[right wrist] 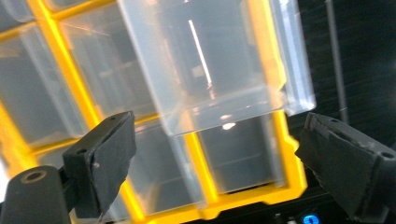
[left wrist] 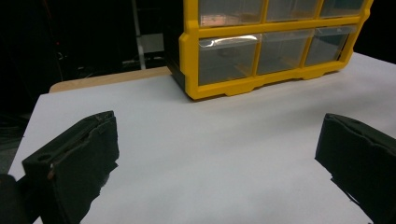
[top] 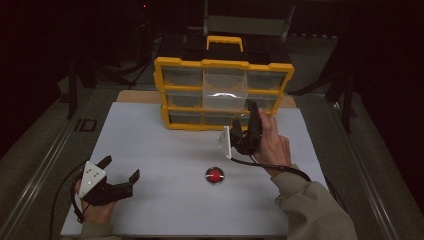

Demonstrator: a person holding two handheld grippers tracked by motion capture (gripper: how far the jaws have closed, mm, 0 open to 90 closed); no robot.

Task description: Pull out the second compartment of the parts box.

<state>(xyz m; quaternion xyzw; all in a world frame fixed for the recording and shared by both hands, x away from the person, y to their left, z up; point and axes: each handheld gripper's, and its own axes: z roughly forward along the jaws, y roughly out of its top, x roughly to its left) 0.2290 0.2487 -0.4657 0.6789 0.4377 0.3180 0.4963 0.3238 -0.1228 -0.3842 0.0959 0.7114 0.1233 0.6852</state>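
The yellow box point(top: 223, 92) with clear drawers stands at the back of the white desk point(top: 165, 150). One clear drawer point(top: 225, 89), the middle one near the top, sticks out from the box toward the person. The other drawers look pushed in.

The right tool point(top: 252, 112) is up close to the front of the box, just below and beside the pulled-out drawer. In the right tool's own view its two black jaws stand wide apart, and the drawer point(right wrist: 210, 65) hangs just past them with nothing pinched between. So the right tool is open and holds nothing.

The left tool point(top: 120, 175) rests low on the near left part of the desk, well apart from the box. Its jaws are wide open too, with only bare desk point(left wrist: 210, 154) between them.

It looks like the drawer is already pulled out and let go. What may be left is to put something in it or push it back; I cannot tell which. I cannot see if anything is inside.

A red button point(top: 214, 175) sits on the desk between the person and the box. It is near the right arm's path, so a sleeve could bump it.
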